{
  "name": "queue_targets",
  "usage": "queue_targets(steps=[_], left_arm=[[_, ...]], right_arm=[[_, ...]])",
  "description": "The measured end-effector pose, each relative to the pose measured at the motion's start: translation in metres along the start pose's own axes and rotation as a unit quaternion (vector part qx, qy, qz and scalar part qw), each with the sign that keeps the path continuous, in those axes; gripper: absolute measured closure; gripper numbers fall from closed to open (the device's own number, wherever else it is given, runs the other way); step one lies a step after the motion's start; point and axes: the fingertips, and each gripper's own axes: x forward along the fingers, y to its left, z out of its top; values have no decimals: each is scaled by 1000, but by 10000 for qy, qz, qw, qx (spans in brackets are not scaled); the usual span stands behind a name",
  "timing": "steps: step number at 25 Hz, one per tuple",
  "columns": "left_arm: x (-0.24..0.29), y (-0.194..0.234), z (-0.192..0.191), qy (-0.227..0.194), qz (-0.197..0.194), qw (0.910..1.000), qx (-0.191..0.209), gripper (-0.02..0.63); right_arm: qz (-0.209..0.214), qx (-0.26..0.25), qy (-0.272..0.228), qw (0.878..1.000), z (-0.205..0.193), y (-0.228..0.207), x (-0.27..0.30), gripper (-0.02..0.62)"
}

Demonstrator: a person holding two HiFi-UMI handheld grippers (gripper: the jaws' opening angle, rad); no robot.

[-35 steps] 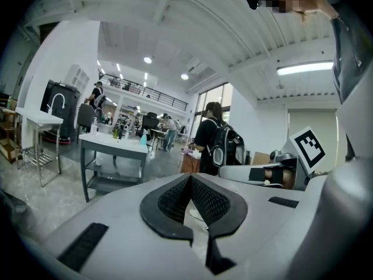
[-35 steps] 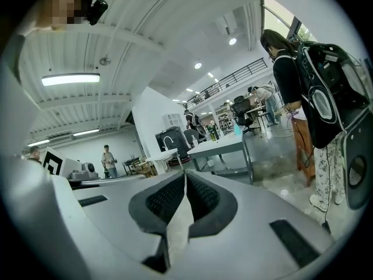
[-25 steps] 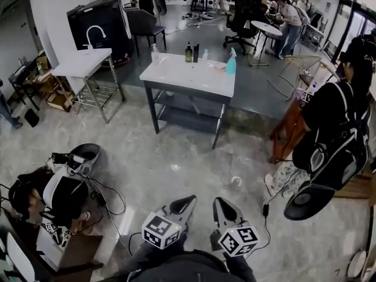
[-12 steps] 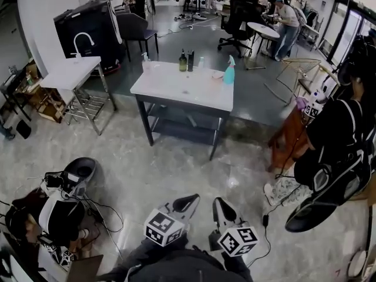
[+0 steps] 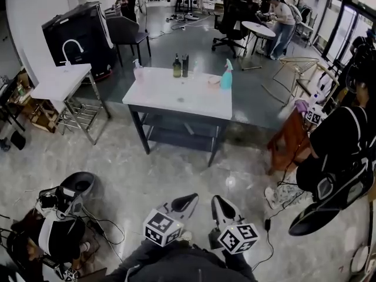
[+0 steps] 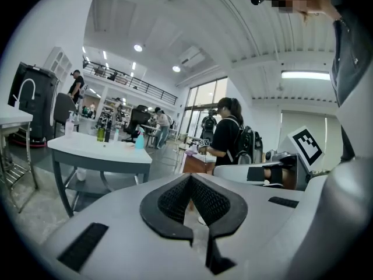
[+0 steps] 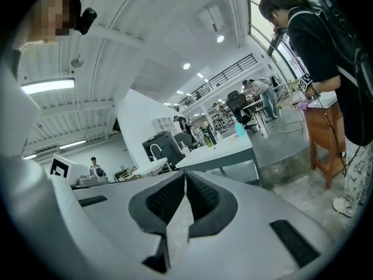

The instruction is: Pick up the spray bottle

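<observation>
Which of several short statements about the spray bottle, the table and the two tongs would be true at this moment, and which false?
1. The spray bottle stands upright on the table. True.
2. The left tongs are closed on the spray bottle. False: they are shut on nothing, well short of the table.
3. The right tongs are shut and empty. True.
4. In the head view, the spray bottle stands at the table's left end. False: it stands near the right end; the pump bottle is at the left end.
5. A person with a backpack stands to the right of the table. True.
</observation>
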Motion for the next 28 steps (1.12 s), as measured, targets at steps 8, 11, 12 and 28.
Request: queue_targets(steps=[8,11,12,28], left_arm=[[4,20,6,-29,-22,9999,-154,603],[6,22,7,-51,-21,9997,-221,603],[7,22,8,-59,-32,9997,-223,603],[67,60,18,4,79,9995,-297,603]], right_arm=[[-16,108,142,9998,-1,0,25,581],[19,95,185,9998,2,3,29,580],[19,77,183,9998,4,2,29,580],[114,117,237,9996,28,-47,79,580]])
